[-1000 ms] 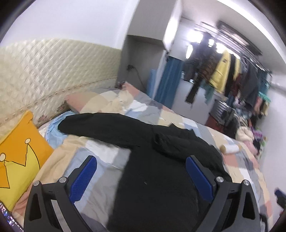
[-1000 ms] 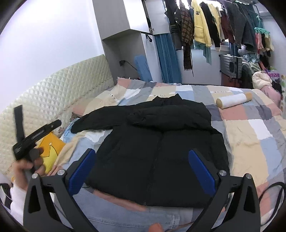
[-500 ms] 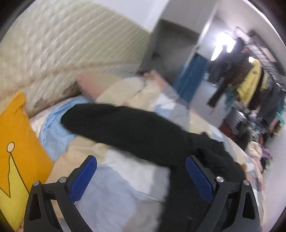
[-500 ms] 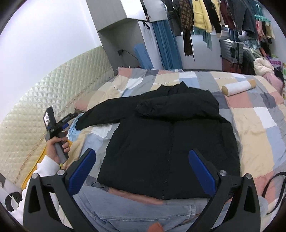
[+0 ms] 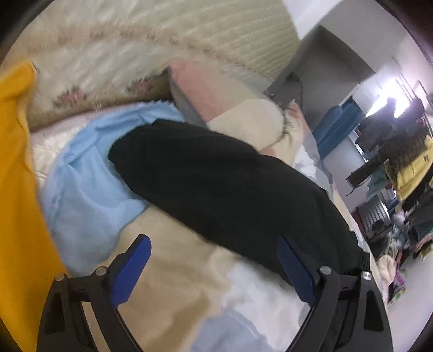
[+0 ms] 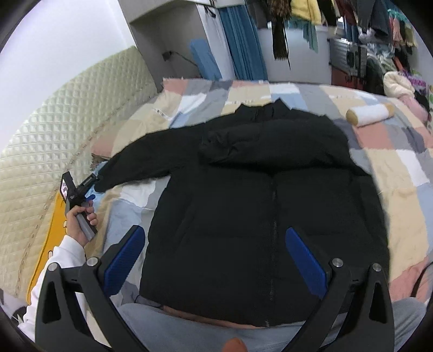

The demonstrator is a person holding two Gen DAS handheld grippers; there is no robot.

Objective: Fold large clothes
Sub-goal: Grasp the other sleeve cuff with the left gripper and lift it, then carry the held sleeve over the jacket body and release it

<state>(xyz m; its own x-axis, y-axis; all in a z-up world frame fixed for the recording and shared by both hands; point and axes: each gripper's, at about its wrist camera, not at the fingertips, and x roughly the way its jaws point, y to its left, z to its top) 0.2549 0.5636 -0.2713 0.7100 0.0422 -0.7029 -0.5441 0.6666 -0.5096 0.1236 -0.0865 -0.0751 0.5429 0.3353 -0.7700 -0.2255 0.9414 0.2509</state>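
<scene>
A black puffer jacket (image 6: 259, 216) lies flat, front up, on the patchwork bed. One sleeve is folded across its chest (image 6: 243, 146). The other sleeve (image 6: 140, 162) stretches left toward the headboard. In the left wrist view that sleeve (image 5: 216, 184) lies just ahead, its cuff on a light blue cloth (image 5: 86, 195). My left gripper (image 5: 213, 260) is open and empty, close above the bed, short of the sleeve; it also shows in the right wrist view (image 6: 90, 186). My right gripper (image 6: 213, 254) is open and empty, above the jacket's hem.
A yellow cushion (image 5: 16, 189) lies at the left by the quilted headboard (image 6: 54, 130). A white roll (image 6: 369, 113) lies on the bed at the far right. A pink pillow (image 5: 205, 92) sits behind the sleeve. Clothes hang on a rack (image 6: 351, 16) beyond the bed.
My left gripper has swung left and down toward the outstretched sleeve's cuff. My right gripper has risen a little and tilted down over the jacket. Both stay open.
</scene>
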